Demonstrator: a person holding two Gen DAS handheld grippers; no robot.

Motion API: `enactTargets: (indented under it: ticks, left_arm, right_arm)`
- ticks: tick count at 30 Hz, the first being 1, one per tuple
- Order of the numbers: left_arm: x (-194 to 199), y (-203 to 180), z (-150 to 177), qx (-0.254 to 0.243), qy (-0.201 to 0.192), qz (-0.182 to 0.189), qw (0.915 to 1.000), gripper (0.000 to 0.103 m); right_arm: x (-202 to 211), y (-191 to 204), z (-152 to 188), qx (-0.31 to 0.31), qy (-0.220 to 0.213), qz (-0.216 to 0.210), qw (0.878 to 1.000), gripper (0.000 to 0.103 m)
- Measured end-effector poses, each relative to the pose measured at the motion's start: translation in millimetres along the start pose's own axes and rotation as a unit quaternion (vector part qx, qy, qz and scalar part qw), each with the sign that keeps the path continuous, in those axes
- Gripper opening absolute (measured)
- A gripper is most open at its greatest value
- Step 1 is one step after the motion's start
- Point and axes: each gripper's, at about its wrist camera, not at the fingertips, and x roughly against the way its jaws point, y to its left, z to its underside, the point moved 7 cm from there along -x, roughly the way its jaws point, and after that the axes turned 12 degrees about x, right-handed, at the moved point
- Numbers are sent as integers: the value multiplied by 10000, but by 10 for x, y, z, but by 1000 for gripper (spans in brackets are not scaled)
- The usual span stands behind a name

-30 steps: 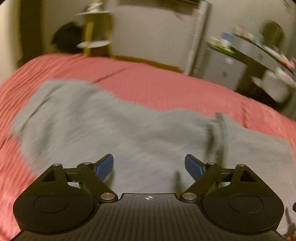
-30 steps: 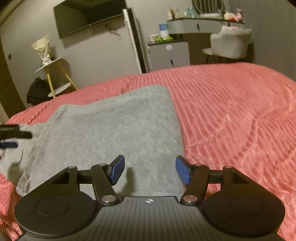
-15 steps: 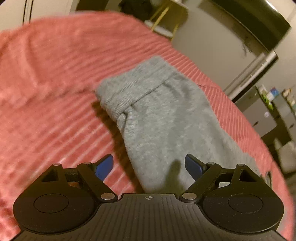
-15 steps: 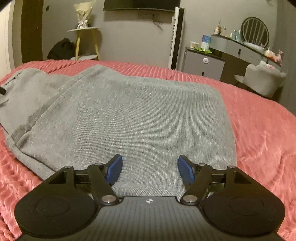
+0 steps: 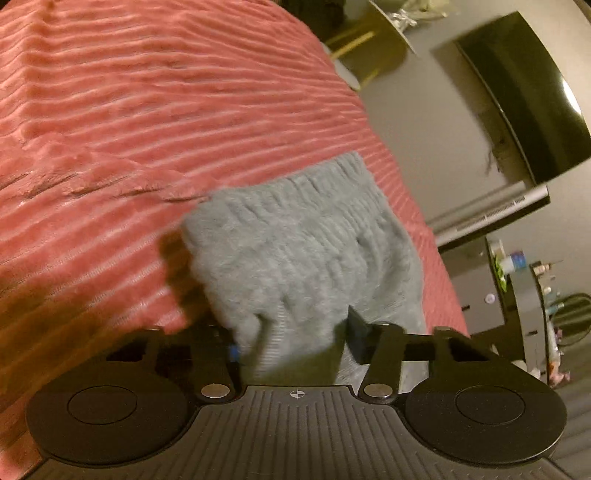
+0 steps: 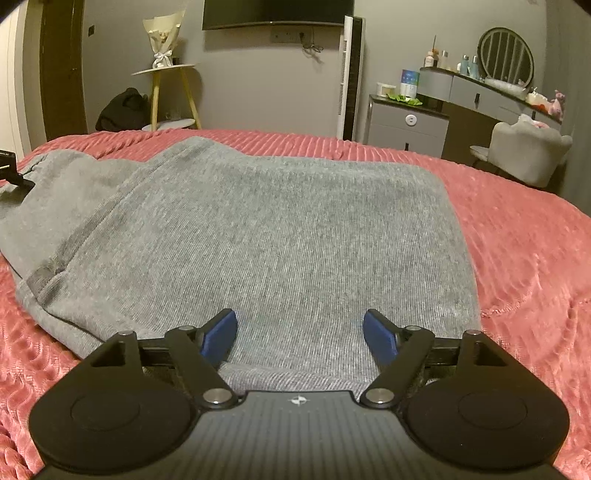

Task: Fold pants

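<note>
Grey sweatpants (image 6: 258, 229) lie folded flat on a pink ribbed bedspread (image 6: 517, 236). In the left wrist view the ribbed waistband end (image 5: 303, 236) fills the middle, and its near edge sits between the fingers of my left gripper (image 5: 291, 347). The jaws stand open around the cloth and the left pad is mostly hidden by it. My right gripper (image 6: 299, 332) is open, low over the near edge of the folded pants. The left gripper's tip shows at the far left edge of the right wrist view (image 6: 11, 170).
Beyond the bed stand a yellow-legged side table with a bouquet (image 6: 166, 74), a dark bag (image 6: 122, 110) on the floor, a grey cabinet (image 6: 406, 125), a dresser with a round mirror (image 6: 506, 55) and a pale chair (image 6: 528, 151). A wall TV (image 6: 277, 13) hangs ahead.
My left gripper has swung left to the waistband end and closed in until the cloth edge lies between its fingers. My right gripper has come square onto the near edge.
</note>
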Motion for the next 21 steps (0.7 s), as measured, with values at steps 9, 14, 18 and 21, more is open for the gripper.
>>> enactTargets:
  ticks: [9,14,18,21]
  left_arm:
    - [210,-278,112,-1128,-392,-70,9928,25]
    - [396,-394,146,-1356,-513,16,9894,22]
    - [553,-647,271,-1931,-747,35,9783,20]
    - [702,-878,419,-2295,-838,136,9696,20]
  right_arm:
    - [20,-76,-92,-392,12,-27,9992,71]
    - [-47,-106,-155,-597,50,75,9982,46]
    - [-30,-27,-111,-196,20,68,9998,47]
    - [20,-70,-79,-405,-33,-49,9992,48]
